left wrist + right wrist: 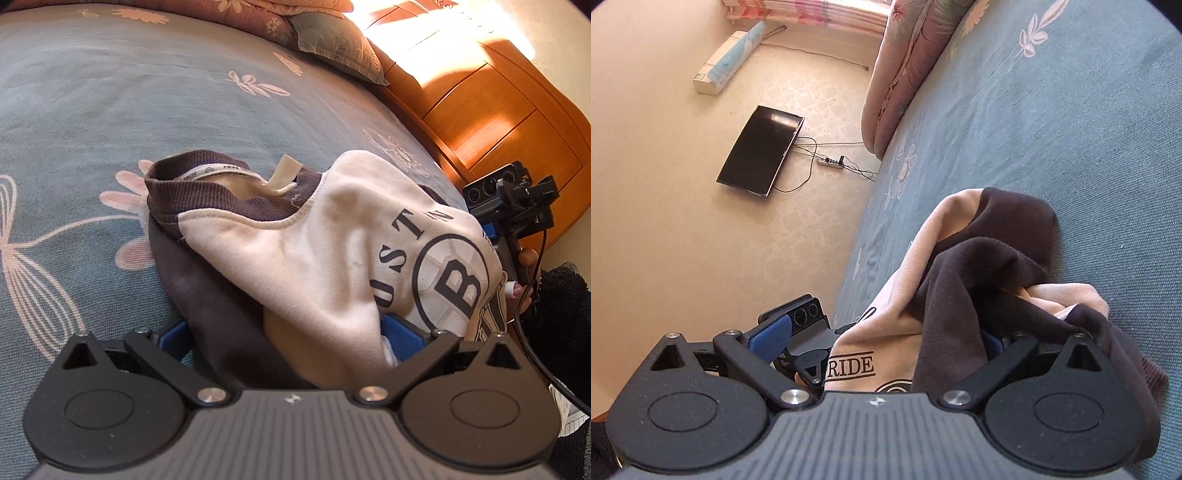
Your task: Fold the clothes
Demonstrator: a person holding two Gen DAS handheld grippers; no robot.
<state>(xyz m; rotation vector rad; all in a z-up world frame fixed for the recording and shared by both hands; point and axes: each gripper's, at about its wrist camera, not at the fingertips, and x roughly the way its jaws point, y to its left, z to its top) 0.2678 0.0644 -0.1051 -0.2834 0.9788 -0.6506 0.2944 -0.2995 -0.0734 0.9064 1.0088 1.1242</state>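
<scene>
The sweatshirt [332, 251] lay bunched on the bed [92, 110], soft, limp and light; it would sag wherever unsupported, so seams or the ribbed collar [192, 181] looked the best holds. At the left gripper [284, 343], cloth filled the gap between wide-set jaws; whether they pinched it could not be told. The right gripper [882, 343] likewise stood wide, dark fabric draped over its right finger.

A patterned pillow [340, 48] is lying at one o'clock, while a dark screen [761, 149] is lying at ten o'clock on the floor [665, 229].
</scene>
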